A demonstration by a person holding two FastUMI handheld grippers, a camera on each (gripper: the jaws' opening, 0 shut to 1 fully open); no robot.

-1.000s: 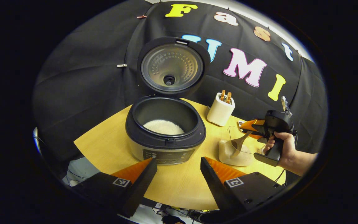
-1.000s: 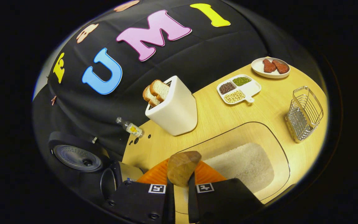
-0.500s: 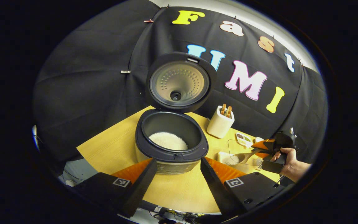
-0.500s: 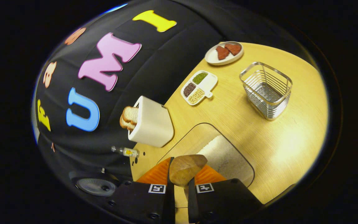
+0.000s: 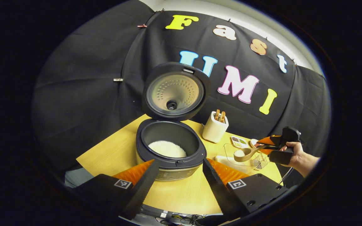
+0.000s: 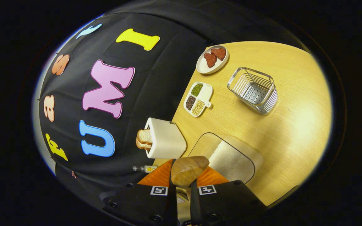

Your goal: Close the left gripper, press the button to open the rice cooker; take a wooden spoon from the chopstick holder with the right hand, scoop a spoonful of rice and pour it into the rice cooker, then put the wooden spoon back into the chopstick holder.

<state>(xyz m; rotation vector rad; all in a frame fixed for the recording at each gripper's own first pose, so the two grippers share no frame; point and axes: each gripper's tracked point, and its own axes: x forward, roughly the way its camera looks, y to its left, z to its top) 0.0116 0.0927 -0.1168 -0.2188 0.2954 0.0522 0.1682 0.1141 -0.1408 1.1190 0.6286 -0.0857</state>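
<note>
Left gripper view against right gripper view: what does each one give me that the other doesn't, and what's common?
Left gripper view's own: the open rice cooker with rice inside, its raised lid, the wooden spoon bowl, apparently loaded, and the hand holding the right gripper; the left gripper is open.
Right gripper view's own: a small bottle and the red pieces on a plate.
Shared: the spoon, toaster, rice container, wire basket, divided dish.
</note>
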